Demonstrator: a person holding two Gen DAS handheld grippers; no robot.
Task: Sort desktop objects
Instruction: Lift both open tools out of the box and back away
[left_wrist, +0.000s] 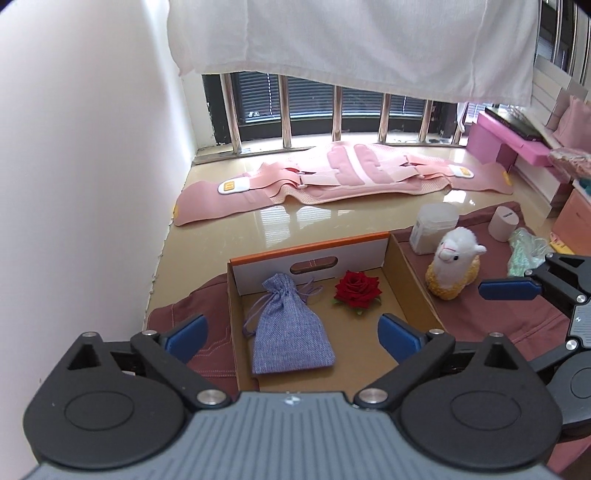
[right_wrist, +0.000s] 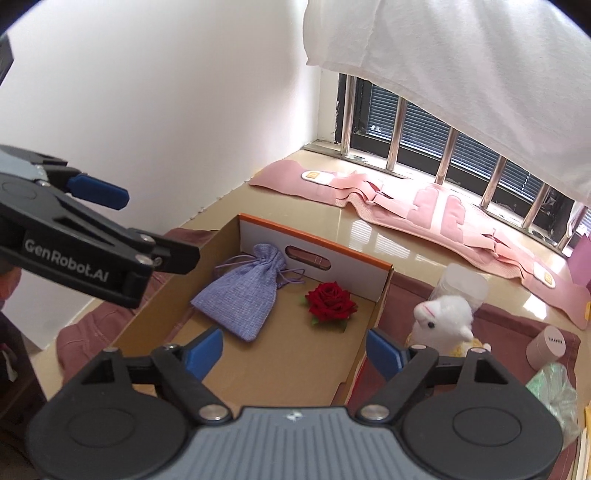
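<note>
Alpaca plush (right_wrist: 441, 321) beside cardboard box (right_wrist: 376, 317): soft, light, compressible; best pinched mid-body. Right gripper (right_wrist: 295, 349) and left gripper (left_wrist: 291, 332) wide open, empty.

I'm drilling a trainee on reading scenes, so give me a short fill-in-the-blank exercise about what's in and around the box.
1. Inside the cardboard box, beside the purple drawstring pouch, lies a red ____.
2. The plush alpaca stands ____ the box, on the maroon cloth.
3. Both the left claw and the right claw are empty and ____.
4. The pouch's drawstring end points toward the box wall that has a ____ cut-out.

Missing words: rose; outside; open; handle
</note>
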